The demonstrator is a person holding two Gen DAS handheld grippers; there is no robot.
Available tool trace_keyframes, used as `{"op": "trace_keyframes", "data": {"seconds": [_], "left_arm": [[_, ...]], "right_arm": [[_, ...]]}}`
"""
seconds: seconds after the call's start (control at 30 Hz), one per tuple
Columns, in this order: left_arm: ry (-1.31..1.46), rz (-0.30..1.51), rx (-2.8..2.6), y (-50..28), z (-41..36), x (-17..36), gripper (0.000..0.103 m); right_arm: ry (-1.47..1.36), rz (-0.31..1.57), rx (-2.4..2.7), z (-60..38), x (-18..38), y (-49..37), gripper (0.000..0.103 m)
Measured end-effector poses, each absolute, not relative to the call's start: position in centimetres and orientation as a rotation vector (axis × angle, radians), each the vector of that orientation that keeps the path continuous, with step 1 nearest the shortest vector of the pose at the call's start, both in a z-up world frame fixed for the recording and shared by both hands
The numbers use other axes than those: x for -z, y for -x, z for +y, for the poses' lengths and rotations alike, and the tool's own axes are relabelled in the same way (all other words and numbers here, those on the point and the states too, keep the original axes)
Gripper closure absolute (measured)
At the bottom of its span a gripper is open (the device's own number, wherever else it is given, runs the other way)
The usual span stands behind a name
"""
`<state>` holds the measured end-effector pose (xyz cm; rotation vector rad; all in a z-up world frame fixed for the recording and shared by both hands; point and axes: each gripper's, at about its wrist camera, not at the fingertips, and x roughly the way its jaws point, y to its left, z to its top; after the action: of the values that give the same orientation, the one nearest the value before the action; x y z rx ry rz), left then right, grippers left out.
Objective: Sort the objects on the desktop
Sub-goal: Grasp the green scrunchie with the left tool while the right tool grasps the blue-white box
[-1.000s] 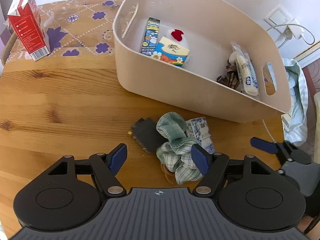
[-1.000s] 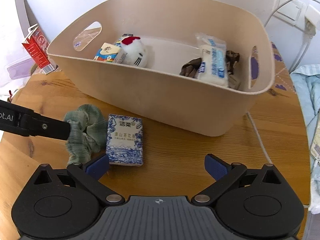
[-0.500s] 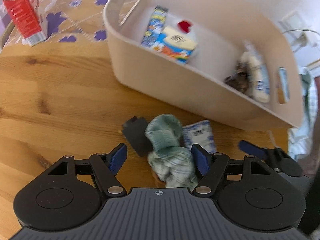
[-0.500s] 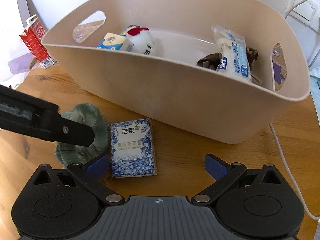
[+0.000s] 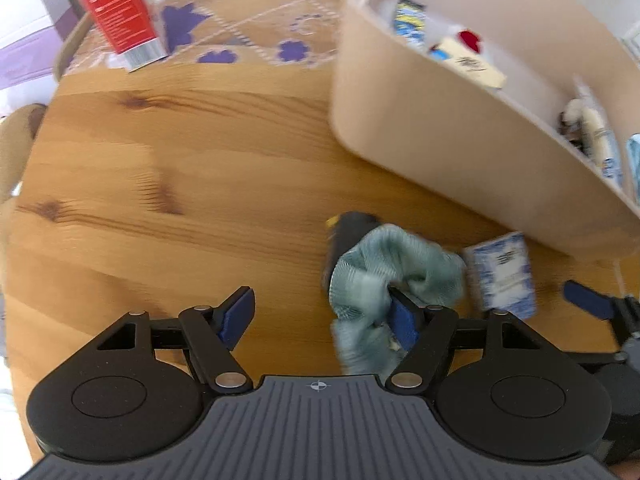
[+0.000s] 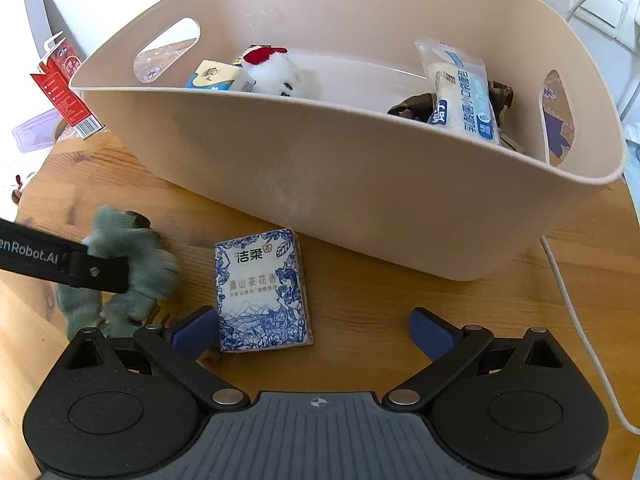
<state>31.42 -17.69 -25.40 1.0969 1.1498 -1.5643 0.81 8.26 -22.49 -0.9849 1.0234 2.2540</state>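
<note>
A green checked cloth (image 5: 384, 268) lies crumpled on the wooden table (image 5: 160, 184), over a dark small object (image 5: 348, 228). My left gripper (image 5: 320, 316) is open; its right finger pushes into the cloth, its left finger is over bare wood. The cloth also shows in the right wrist view (image 6: 132, 264). A blue-and-white tissue pack (image 6: 262, 292) lies flat between the cloth and the beige bin (image 6: 360, 184). My right gripper (image 6: 314, 330) is open, its left finger beside the pack's near left corner. The pack also shows in the left wrist view (image 5: 502, 272).
The bin holds a white plush toy (image 6: 276, 72), small cartons (image 6: 212, 76), a wrapped snack (image 6: 464, 92) and a brown item (image 6: 412, 106). A red carton (image 5: 116, 12) stands on a flowered mat (image 5: 248, 12) at the back left. A white cable (image 6: 568, 292) runs along the right.
My left gripper has swung left and closer, so the cloth now sits at its right finger instead of between both. My right gripper has moved closer to the tissue pack.
</note>
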Motion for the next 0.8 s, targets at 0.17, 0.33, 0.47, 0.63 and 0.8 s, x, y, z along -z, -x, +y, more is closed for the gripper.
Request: {"op": "trace_keyframes", "data": {"seconds": [0.17,0.33,0.47,0.63,0.8], "left_arm": [[-1.166,1.066,1.561,-33.7,-17.3,26.2,0.031],[-1.205,1.001,1.547,-35.6,-17.0,27.0,0.031],[-1.211,0.978,1.655,-35.8,-17.2,26.8,0.03],[-1.23,0.908,1.754,-34.4,-16.3,26.9,0.021],[-1.224,0.863,1.803,-34.0,-15.3,26.2,0.038]], "right_arm": [[0.991,1.012,-2.254,7.9,22.3,-1.1,0.0],[1.0,1.0,-2.26,8.3,22.3,-1.3,0.0],[1.009,0.964,-2.28,8.0,22.0,-0.9,0.0],[1.041,0.925,-2.287,7.8,22.2,0.2,0.0],[1.019,0.903,-2.259,7.4,22.1,-0.2,0.01]]}}
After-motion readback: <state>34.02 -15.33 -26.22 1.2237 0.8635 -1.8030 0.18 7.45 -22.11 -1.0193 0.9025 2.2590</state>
